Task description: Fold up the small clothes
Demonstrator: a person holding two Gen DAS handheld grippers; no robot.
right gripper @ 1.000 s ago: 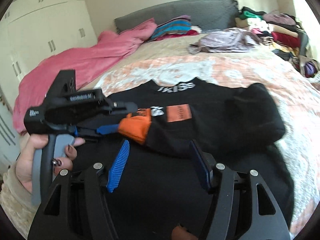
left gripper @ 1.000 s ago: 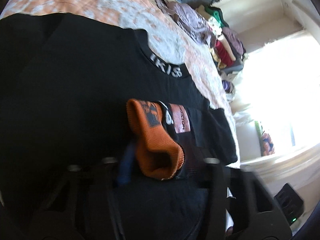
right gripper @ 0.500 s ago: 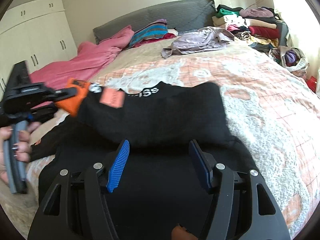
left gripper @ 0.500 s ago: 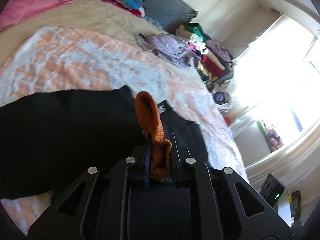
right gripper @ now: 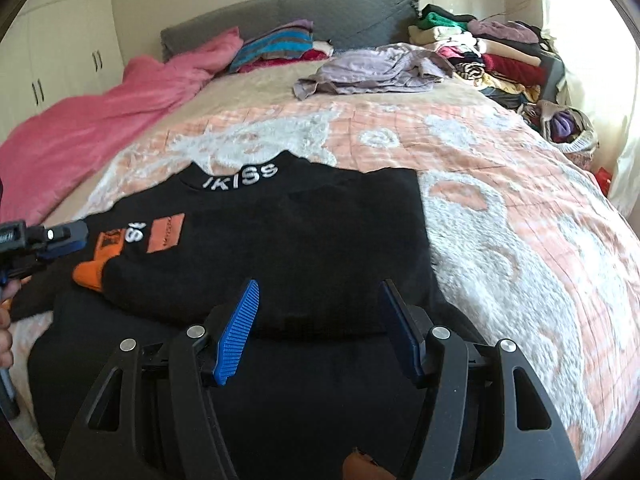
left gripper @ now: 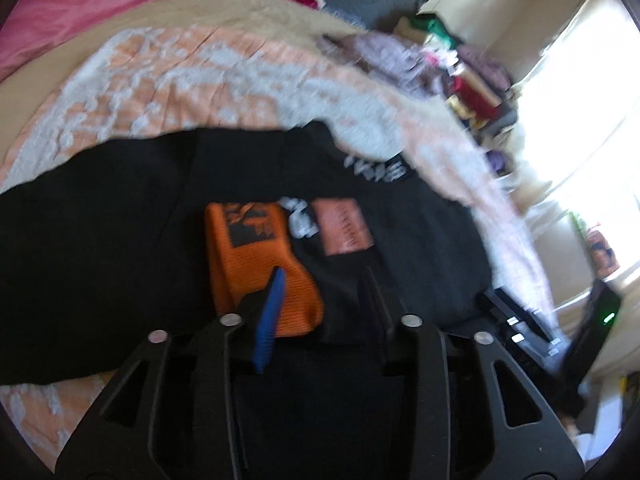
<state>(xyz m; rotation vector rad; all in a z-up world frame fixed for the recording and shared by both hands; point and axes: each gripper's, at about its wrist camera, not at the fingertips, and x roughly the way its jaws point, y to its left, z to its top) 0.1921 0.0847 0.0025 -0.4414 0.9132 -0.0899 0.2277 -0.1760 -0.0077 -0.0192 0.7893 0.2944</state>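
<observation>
A black sweater (right gripper: 304,240) with white collar lettering lies on the bed, one sleeve folded across its chest. The sleeve's orange cuff (left gripper: 256,264) rests on the black fabric at the left; it also shows in the right wrist view (right gripper: 94,270). My left gripper (left gripper: 324,284) is open, its fingers just above and beside the cuff, holding nothing. It appears at the left edge of the right wrist view (right gripper: 60,236). My right gripper (right gripper: 320,320) is open and empty over the sweater's lower part.
The bed has a peach and white blanket (right gripper: 500,208). A pink duvet (right gripper: 100,128) lies at the left, a lilac garment (right gripper: 372,68) and a pile of clothes (right gripper: 492,56) at the back right. A grey headboard (right gripper: 320,16) stands behind.
My left gripper carried the orange cuff across the sweater, laid the sleeve down and opened, letting the cuff go. The right gripper stayed open over the hem.
</observation>
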